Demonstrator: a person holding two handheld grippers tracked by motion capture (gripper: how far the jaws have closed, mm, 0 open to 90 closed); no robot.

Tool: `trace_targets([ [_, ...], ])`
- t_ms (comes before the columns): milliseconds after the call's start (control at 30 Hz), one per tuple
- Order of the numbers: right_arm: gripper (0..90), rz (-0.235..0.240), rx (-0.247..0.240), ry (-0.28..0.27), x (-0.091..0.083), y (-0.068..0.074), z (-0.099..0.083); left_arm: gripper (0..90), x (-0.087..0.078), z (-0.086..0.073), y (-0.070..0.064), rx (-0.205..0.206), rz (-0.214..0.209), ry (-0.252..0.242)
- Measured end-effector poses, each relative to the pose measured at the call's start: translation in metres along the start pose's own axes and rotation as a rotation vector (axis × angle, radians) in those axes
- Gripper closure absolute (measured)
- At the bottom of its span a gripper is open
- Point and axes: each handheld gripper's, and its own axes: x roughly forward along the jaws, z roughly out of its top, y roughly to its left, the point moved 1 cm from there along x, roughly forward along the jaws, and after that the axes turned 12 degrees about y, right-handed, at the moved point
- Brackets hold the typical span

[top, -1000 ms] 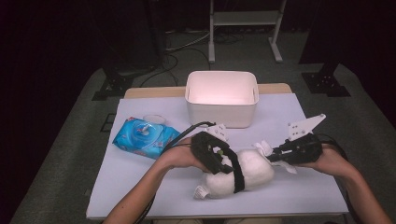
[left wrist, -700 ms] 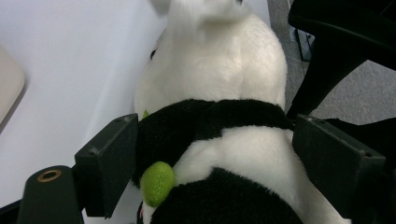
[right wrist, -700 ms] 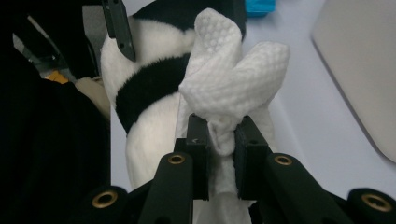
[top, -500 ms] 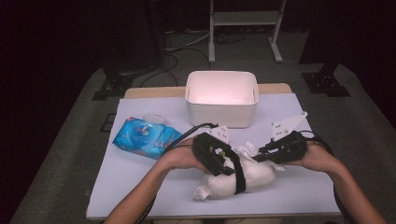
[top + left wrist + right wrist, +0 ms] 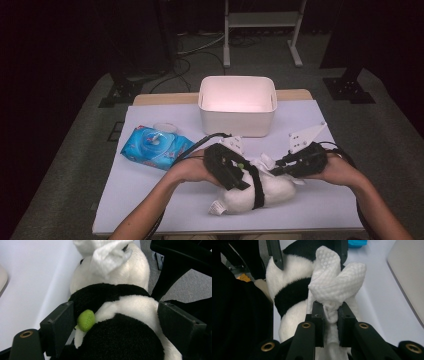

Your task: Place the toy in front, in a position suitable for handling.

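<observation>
On a white-covered table (image 5: 150,200) in a dark room, the left gripper (image 5: 227,167) is clamping a black-and-white plush panda (image 5: 260,192) at lower centre while the right gripper (image 5: 280,167) is pinching a white textured wipe (image 5: 334,285) against it, wiping apparently underway and unfinished.

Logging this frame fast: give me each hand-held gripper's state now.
Left hand-held gripper: jaws closed around the plush panda.
Right hand-held gripper: shut on a white wipe, held against the panda.

Two grippers are counted: left gripper (image 5: 235,172) and right gripper (image 5: 280,167). One plush panda (image 5: 260,187), one white wipe (image 5: 334,287), one white bin (image 5: 237,117) and one blue wipe pack (image 5: 155,146) are seen on one table (image 5: 150,200)
</observation>
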Motion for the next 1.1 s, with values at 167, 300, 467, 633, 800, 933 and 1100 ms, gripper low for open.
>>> trace_targets([
  [167,77.8,0.008,-0.020,0.010,0.004,0.000,0.006,15.8,0.000,0.001,-0.001,0.001,-0.004,0.005],
  [300,77.8,0.007,-0.010,0.010,0.005,0.000,0.003,15.9,-0.002,0.005,0.000,0.007,-0.016,0.017],
  [467,77.8,0.007,-0.002,-0.002,0.006,0.003,-0.003,20.9,-0.005,0.010,0.004,0.002,-0.048,0.002],
  [633,77.8,0.023,0.000,-0.020,0.007,0.006,-0.007,25.0,-0.005,0.015,0.011,-0.011,-0.062,0.008],
  [800,77.6,0.025,-0.008,-0.025,0.007,0.008,-0.010,34.2,0.000,0.019,0.017,-0.018,-0.085,0.018],
  [933,77.6,0.027,-0.010,-0.026,0.007,0.010,-0.012,38.4,0.005,0.022,0.018,-0.013,-0.104,0.034],
  [1100,77.6,0.027,-0.015,-0.022,0.007,0.012,-0.011,47.0,0.013,0.025,0.019,-0.010,-0.102,0.060],
])
